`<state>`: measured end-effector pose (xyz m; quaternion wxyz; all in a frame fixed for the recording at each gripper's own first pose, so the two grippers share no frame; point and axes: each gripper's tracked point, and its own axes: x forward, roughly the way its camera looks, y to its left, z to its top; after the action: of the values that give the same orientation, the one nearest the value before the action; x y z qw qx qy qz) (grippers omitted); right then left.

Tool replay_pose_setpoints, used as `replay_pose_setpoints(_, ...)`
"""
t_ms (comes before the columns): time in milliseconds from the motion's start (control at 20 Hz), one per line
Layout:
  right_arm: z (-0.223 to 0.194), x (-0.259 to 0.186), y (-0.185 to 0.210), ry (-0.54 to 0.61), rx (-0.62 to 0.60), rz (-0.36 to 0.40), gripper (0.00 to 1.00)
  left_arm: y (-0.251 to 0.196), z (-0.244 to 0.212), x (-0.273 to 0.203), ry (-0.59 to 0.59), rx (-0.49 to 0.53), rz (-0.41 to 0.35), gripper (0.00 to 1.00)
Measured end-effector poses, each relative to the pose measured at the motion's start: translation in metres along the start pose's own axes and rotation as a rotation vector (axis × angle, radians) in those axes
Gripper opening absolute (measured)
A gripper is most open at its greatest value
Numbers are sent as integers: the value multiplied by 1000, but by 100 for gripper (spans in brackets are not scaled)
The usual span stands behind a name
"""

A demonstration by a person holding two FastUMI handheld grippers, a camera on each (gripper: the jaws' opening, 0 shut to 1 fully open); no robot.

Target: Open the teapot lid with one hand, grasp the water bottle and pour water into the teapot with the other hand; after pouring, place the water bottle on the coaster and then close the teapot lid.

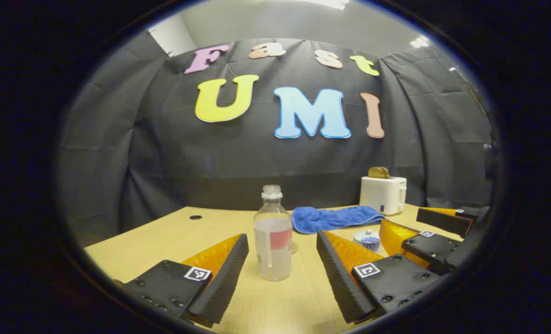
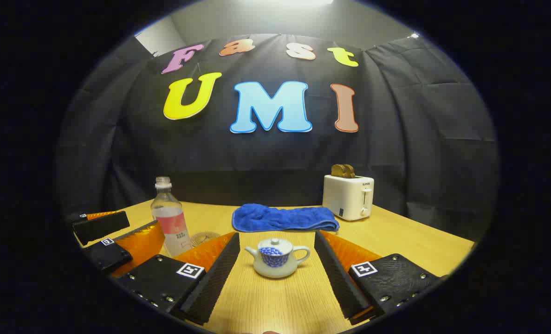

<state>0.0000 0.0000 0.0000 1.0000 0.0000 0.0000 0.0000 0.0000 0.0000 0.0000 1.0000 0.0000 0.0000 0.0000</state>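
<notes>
Right gripper view: the teapot (image 2: 276, 262) stands upright on the bench (image 2: 396, 236), lid (image 2: 275, 242) still seated, centred ahead of the right claw (image 2: 275, 273), whose fingers stand wide apart and clear of it. The water bottle (image 1: 272, 234), uncapped, stands likewise between the spread fingers of the left claw (image 1: 282, 273), untouched. In the inspector's judgement, the right claw should descend squarely over the small lid knob and close gently, lifting straight up so the pot stays put.

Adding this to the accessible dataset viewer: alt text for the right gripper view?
The right gripper, jaws open, faces a small lidded teapot standing between them on a wooden table. Behind it lie a blue towel and a white toaster; to the left stand a water bottle, a coaster and the left gripper.
</notes>
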Motion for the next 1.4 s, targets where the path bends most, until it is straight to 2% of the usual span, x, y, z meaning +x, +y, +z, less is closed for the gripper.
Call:
replay_pose_setpoints(150,12,4,-3,18,58,27,99,2,14,4,-1,-33,-4,100)
replay_pose_setpoints(250,13,9,-10,19,88,17,99,5,18,5,-10,-38,-2,100)
replay_pose_setpoints(350,9,13,-14,30,86,9,90,7,16,5,-8,-28,3,100)
replay_pose_setpoints(600,3,17,-16,46,63,12,83,3,17,6,-13,-31,-7,100)
replay_pose_setpoints(950,4,22,-9,30,18,29,83,1,11,10,2,-41,-14,100)
replay_pose_setpoints(1400,-11,42,-4,68,-13,44,83,7,5,15,7,-48,-9,100)
